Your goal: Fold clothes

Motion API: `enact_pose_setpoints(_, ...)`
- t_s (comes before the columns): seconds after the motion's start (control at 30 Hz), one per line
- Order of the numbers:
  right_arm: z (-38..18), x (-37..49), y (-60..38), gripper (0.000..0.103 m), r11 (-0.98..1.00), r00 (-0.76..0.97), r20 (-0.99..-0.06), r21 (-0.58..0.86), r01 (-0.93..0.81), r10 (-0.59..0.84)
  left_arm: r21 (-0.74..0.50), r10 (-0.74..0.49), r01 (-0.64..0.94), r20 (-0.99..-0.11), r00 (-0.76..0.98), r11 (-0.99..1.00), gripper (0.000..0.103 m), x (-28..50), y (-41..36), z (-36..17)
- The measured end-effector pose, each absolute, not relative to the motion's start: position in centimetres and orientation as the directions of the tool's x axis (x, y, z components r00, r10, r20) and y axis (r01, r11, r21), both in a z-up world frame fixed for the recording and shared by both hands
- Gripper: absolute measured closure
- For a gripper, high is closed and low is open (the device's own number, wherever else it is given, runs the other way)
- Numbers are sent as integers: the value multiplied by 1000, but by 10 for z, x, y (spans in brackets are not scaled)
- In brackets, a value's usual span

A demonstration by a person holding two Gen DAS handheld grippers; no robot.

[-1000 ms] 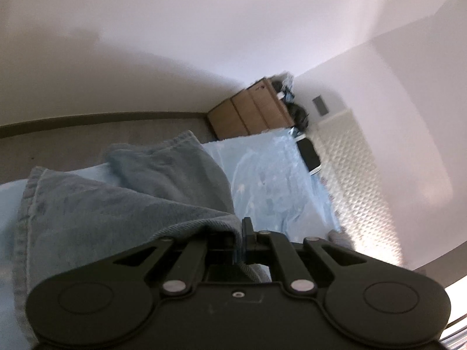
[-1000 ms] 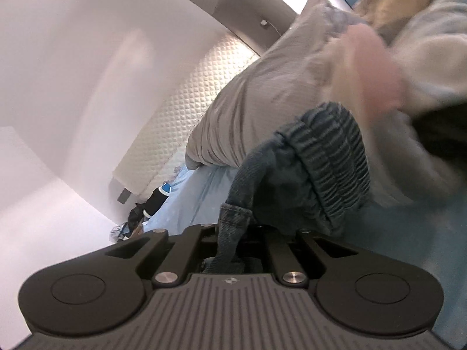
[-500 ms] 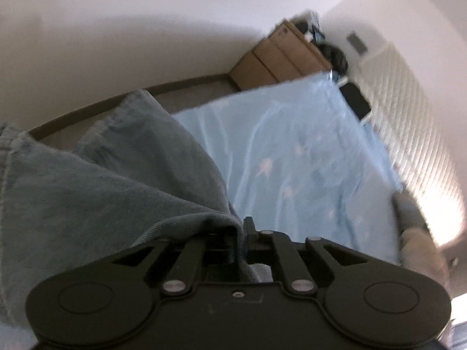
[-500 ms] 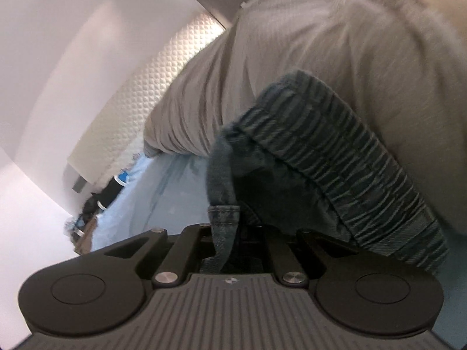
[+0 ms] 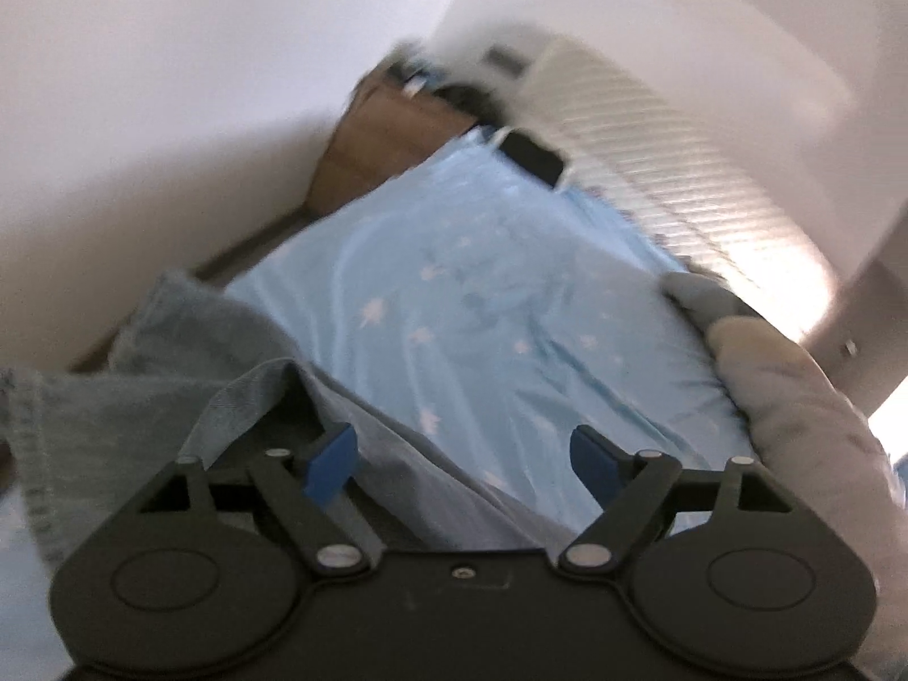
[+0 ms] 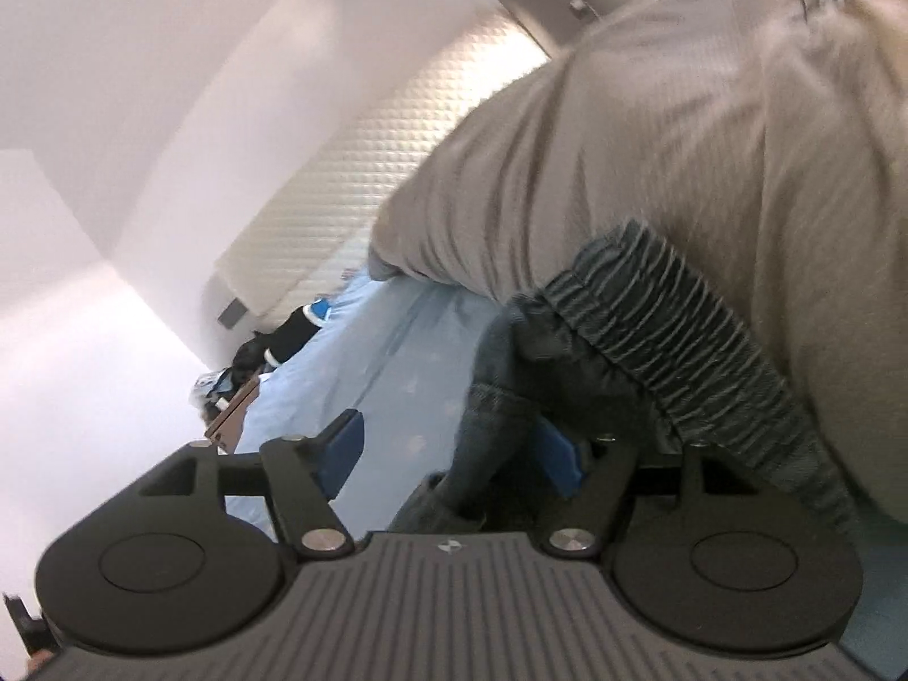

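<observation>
Jeans (image 5: 142, 403) between parted tool (image 5: 462, 454) tips (unpinched)

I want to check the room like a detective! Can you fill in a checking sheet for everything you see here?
Surface: light blue star-print bedsheet, wrinkled.
Job's things: blue denim garment lying at the sheet's near left; its dark gathered waistband rests against a beige pillow.
Clutter: black device at the far edge of the bed; dark items piled on a wooden cabinet.
Grippers: left tool open, just opened, denim lying loose by one pad; right tool open, just opened, denim fold between the pads, unpinched.
Cables: nothing seen.
Surroundings: white quilted headboard, white walls.
</observation>
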State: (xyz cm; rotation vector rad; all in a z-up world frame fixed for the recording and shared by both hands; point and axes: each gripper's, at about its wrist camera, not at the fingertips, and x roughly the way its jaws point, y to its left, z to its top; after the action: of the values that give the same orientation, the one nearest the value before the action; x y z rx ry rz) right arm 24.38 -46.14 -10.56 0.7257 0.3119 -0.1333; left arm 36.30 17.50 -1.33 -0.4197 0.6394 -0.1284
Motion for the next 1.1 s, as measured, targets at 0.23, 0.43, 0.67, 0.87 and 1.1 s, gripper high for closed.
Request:
enact_pose_setpoints(0.23,-112,201,-422,50,879,930,-364,427,211,-46,-278,-295,175,-485,823,945,23,270,106,-19)
enact_pose_setpoints(0.43,-125,189,-418,81,929,924,-377,314,197,-69,-215,-357,286,-491,795,934,25,216,25,-49)
enact_pose_setpoints(0.67,-144,201,-432,93,944,930,-360,273,187,-80,-217,-444,388,-482,755,896,38,178,-61,-76)
enact_pose_setpoints(0.87,-160,193,-429,93,953,939,-340,265,148,-52,-141,-487,496,-541,686,857,55,180,-137,-88)
enact_pose_setpoints(1.1,-178,201,-441,92,928,901,-431,311,207,-57,-102,-444,490,-606,659,866,59,229,-199,-104)
